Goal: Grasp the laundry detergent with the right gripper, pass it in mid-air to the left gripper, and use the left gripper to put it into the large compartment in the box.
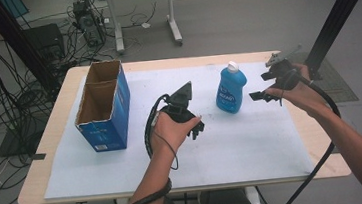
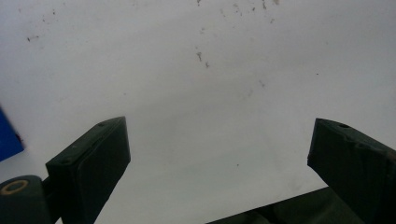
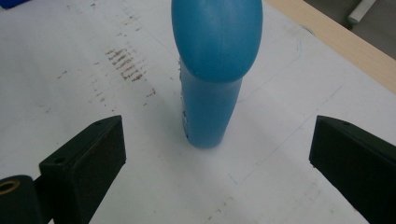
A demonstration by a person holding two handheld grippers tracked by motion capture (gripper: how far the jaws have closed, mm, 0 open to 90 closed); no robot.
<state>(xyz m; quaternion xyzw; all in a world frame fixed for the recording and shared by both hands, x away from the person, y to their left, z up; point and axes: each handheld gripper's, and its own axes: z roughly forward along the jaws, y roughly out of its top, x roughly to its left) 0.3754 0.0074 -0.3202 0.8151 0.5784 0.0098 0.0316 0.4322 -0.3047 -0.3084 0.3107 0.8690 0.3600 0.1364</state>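
A blue bottle (image 1: 231, 89) with a white cap stands upright on the white sheet (image 1: 253, 140), right of centre. In the right gripper view the blue bottle (image 3: 212, 70) rises straight ahead, beyond the wide-apart jaws. My right gripper (image 1: 263, 86) is held above the table just right of the bottle, open and empty. My left gripper (image 1: 197, 129) hovers over the middle of the sheet, left of the bottle, open with nothing between its jaws (image 2: 219, 154). An open blue cardboard box (image 1: 103, 105) stands at the left.
The wooden table edge (image 1: 322, 133) frames the white sheet. A blue corner of the box (image 2: 7, 140) shows at the left in the left gripper view. Black frame posts (image 1: 341, 11), cables and desks stand on the floor beyond the table.
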